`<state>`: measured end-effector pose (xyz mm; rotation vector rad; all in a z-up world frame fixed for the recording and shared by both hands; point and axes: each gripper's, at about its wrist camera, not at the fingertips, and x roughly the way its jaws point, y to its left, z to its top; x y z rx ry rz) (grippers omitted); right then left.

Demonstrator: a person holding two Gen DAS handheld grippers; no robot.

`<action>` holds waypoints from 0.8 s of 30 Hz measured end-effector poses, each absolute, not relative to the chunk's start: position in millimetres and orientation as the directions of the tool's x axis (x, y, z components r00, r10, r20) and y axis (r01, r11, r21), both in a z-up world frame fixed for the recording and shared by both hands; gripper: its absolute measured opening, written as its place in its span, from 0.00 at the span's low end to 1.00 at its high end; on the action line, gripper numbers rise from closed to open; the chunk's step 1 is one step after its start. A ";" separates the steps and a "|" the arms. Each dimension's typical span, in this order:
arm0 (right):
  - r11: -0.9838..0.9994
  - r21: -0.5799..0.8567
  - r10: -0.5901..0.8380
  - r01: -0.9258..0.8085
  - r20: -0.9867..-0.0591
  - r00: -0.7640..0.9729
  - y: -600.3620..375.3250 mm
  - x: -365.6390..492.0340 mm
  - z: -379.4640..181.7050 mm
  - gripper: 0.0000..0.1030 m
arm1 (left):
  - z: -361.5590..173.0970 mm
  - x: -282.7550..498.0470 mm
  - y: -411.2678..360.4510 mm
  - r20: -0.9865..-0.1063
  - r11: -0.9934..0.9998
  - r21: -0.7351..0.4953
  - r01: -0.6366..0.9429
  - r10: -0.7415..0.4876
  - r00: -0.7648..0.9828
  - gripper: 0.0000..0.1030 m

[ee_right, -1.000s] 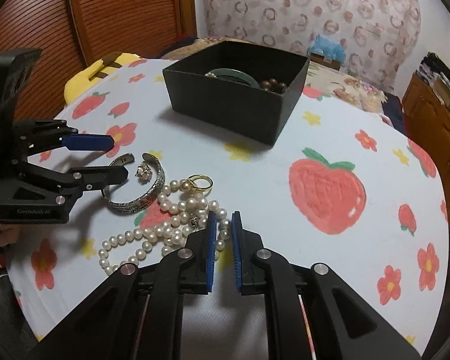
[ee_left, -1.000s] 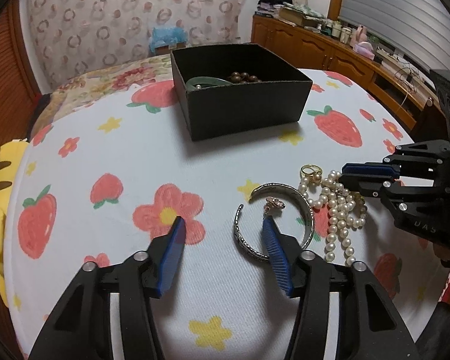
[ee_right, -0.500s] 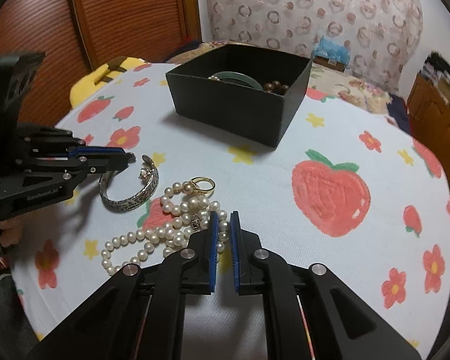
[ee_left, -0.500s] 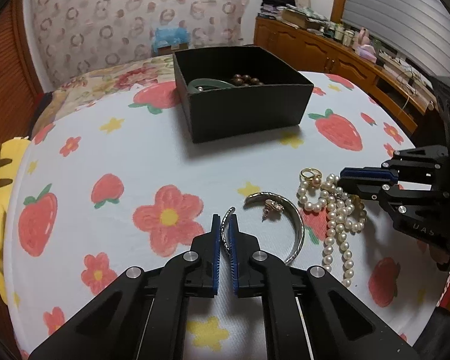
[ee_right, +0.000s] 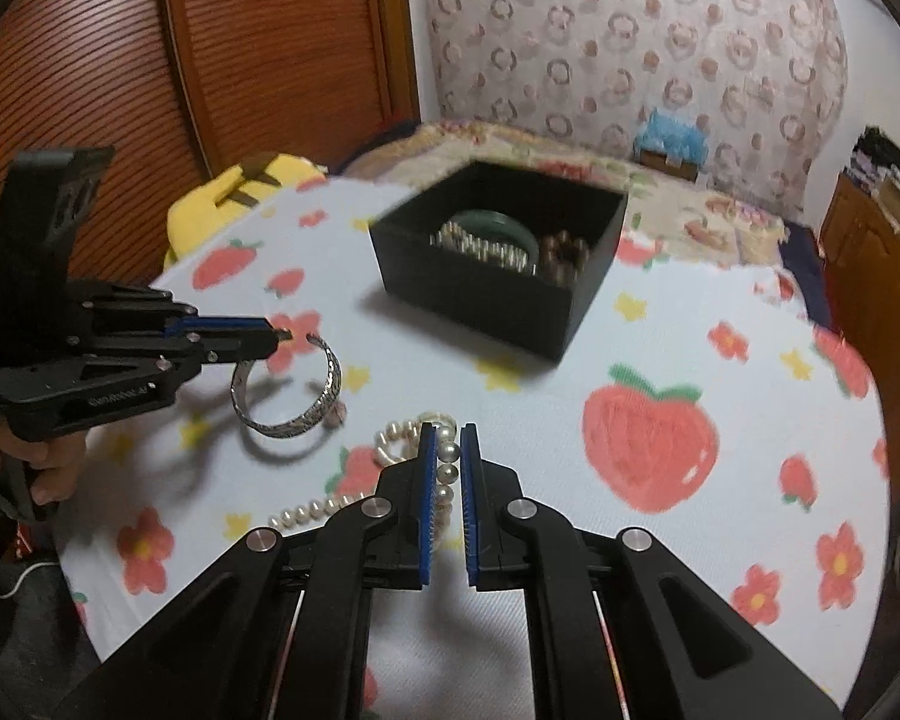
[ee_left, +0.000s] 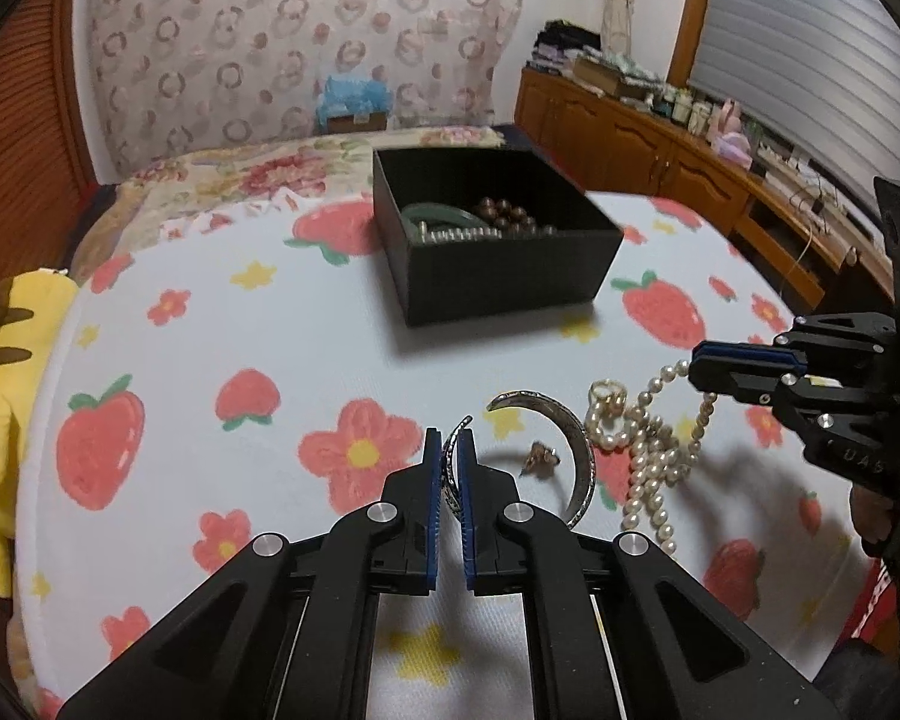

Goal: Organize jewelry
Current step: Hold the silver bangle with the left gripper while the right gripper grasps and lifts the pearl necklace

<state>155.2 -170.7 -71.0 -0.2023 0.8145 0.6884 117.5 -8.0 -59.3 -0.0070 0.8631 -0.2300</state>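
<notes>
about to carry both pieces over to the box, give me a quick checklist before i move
1. Left gripper clamped on the silver cuff bracelet: ok, one end sits between the fingers.
2. Right gripper clamped on the pearl necklace: ok, pearls pinched between the fingers.
3. Necklace fully off the tablecloth: not ok, much of the strand lies on it.
4. Gold ring clear of the pearls: cannot tell, it lies against them.
5. Small earring clear of the cuff: ok, it lies apart inside the curve.
6. Black box open with room: ok, no lid, part filled.
</notes>
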 end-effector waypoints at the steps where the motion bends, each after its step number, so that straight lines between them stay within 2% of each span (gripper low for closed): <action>1: 0.766 0.085 0.490 -0.637 -0.719 0.493 -171.0 154.8 -65.1 0.08 | -56.8 117.0 -7.2 -0.747 0.975 -0.101 0.197 -0.205 0.633 0.04; 24: 0.759 -0.019 0.525 -0.650 -0.572 0.630 -178.5 160.8 36.1 0.08 | -20.3 120.4 -4.1 -0.677 0.975 -0.097 0.202 -0.213 0.704 0.04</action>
